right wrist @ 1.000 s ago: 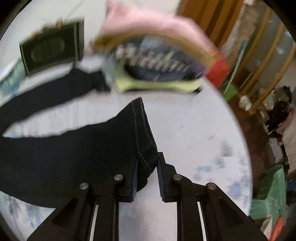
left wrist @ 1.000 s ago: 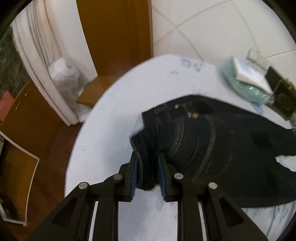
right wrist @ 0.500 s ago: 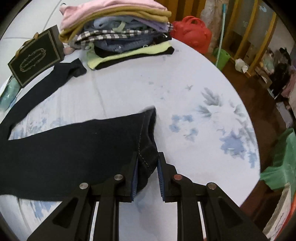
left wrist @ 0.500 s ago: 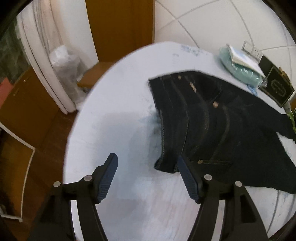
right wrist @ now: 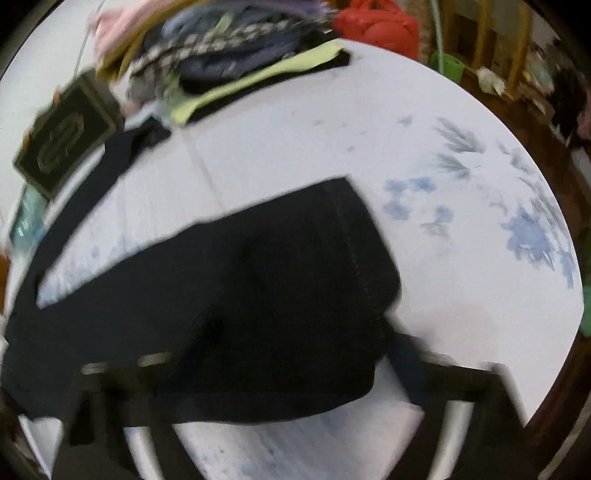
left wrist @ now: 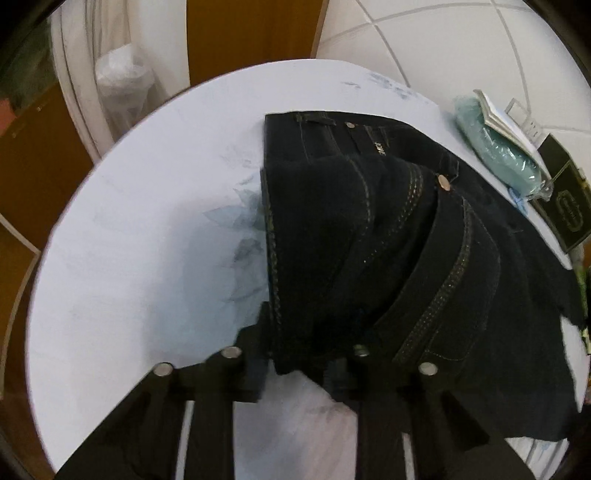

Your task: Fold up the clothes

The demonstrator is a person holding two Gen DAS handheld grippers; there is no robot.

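The dark jeans (left wrist: 388, 258) lie on the round white table (left wrist: 147, 277), filling the area from the centre to 3 o'clock in the left wrist view. The waistband, with button and belt loops, faces 12 o'clock. The near waist corner hangs between the fingers of the left gripper (left wrist: 295, 369) at 6 o'clock. Its jaws are closing, and the folded denim edge sits in the remaining gap. Whether the pads already press on the cloth cannot be told, since the fabric hides the fingertips. The placement suggests that this corner is being taken so that the waist end can be lifted or drawn over.

In the right wrist view the hem end of one trouser leg (right wrist: 295, 295) spreads from 9 o'clock to the centre, with its stitched cuff toward 3 o'clock. The right gripper (right wrist: 266, 376) sits at 6 o'clock, jaws opening and well apart, with the cloth draped across both fingers. This reads as a release of the leg onto the table. The frame is blurred, so finger contact is unclear.

Only the left view shows the waistband, a teal wrapped bundle (left wrist: 498, 162) and papers at 2 o'clock. Only the right view shows the second leg (right wrist: 110, 166) running toward 10 o'clock, the stack of folded clothes (right wrist: 229, 48) at 12 o'clock and a red bag (right wrist: 376, 26) behind it. A dark framed plaque (right wrist: 66, 136) appears in both.
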